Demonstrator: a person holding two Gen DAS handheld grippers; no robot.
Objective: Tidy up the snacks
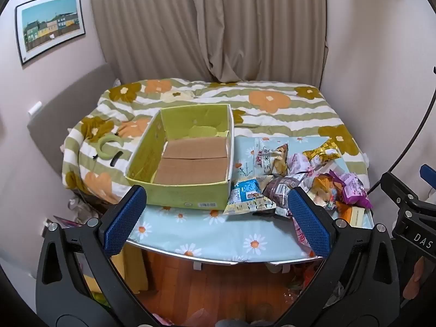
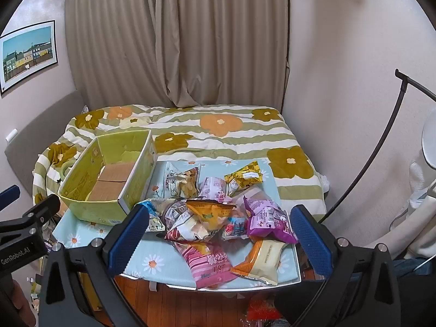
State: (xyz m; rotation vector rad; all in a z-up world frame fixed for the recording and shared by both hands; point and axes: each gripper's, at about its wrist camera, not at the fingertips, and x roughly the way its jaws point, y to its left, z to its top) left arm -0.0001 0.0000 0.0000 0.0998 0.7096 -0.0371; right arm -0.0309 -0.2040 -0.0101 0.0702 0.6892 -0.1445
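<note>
An open green cardboard box [image 1: 188, 193] [image 2: 90, 209] stands empty on the left of a small table with a daisy cloth [image 1: 218, 237] [image 2: 152, 264]. A heap of snack packets [image 1: 297, 179] [image 2: 218, 212] lies to its right: a pink striped packet [image 2: 209, 264], a purple one [image 2: 267, 218], a gold one [image 2: 245, 177], a blue-and-white one [image 1: 248, 196]. My left gripper [image 1: 218, 218] is open and empty, held before the table's front edge. My right gripper [image 2: 220, 234] is open and empty, above the front of the heap.
A bed with a flowered striped quilt [image 1: 272, 109] [image 2: 218, 130] lies behind the table, with curtains [image 1: 207, 27] beyond. A green hair clip [image 1: 107, 147] rests on the quilt left of the box. A black lamp stand [image 2: 381, 141] curves at the right. Wooden floor [image 1: 218, 286] lies below.
</note>
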